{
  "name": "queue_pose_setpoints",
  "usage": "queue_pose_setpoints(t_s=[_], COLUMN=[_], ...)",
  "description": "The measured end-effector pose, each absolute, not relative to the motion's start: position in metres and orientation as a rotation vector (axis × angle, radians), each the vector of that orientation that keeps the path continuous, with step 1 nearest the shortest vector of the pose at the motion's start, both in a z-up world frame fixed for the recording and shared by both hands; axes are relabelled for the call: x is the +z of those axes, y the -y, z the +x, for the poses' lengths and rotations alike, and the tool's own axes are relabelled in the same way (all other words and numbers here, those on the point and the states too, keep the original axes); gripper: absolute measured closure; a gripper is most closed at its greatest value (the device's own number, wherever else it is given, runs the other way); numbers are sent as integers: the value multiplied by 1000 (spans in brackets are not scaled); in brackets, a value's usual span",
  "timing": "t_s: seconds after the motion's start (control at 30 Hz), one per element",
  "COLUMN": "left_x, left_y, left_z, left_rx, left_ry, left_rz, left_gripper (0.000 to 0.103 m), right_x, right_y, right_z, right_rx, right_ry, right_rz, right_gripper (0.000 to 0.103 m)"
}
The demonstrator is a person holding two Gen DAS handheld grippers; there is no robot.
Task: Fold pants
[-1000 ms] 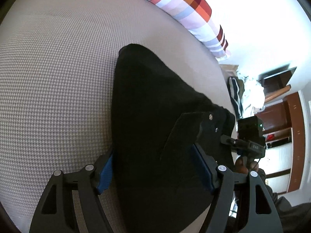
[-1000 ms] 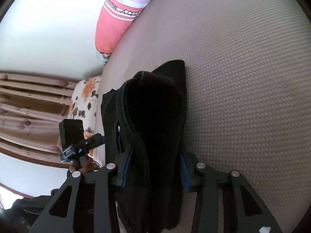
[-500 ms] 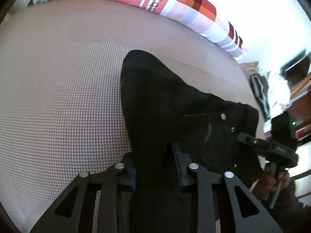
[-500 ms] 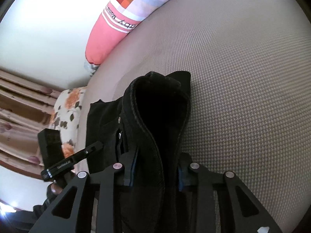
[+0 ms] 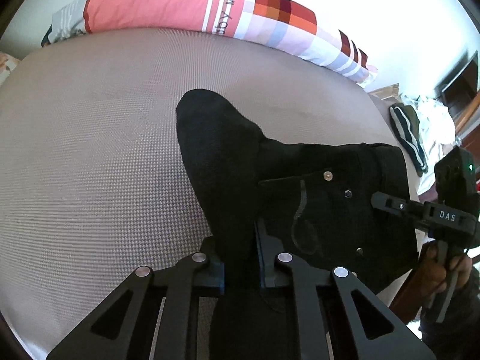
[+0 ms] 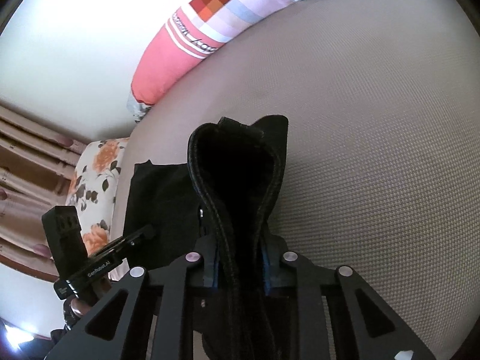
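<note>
Item: black pants point(image 5: 228, 162), lying partly doubled on the bed point(image 5: 90, 150), near the pillow point(image 5: 186, 12).

Grip: you are pinching them with both tools. Your left gripper point(image 5: 240, 255) is clenched on a bunched fold; your right gripper point(image 6: 240, 258) is clenched on the thick seamed edge.

Progress, judged: you are mid-fold; the cloth is standing bunched, not yet laid flat.

Views: the left is showing the rivets and pocket; the right alone is showing the looped edge and a floral cushion point(image 6: 93, 186).

A bed point(image 5: 99, 156) with a houndstooth cover carries black pants point(image 5: 228, 162) and a pink patchwork pillow point(image 5: 186, 9).
</note>
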State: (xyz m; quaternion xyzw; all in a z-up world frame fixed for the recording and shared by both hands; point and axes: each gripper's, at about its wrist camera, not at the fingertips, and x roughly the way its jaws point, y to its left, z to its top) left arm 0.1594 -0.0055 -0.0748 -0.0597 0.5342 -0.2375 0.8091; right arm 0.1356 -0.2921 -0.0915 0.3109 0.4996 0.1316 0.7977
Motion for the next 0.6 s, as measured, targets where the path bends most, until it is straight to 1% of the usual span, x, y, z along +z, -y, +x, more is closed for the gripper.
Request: queue_pose_setpoints(t_s=[0.37, 0.6], left_x=[-57, -45], left_y=[-10, -13], left_z=[163, 194], left_rx=[-499, -480], left_ry=[-1109, -1064], left_rz=[-170, -157], left_gripper=[89, 89], right_x=[-86, -77], right_y=[273, 267], right_z=[150, 181], right_rx=[327, 346], right_ry=[-1065, -1034], right_rz=[680, 680], right_gripper=[86, 86])
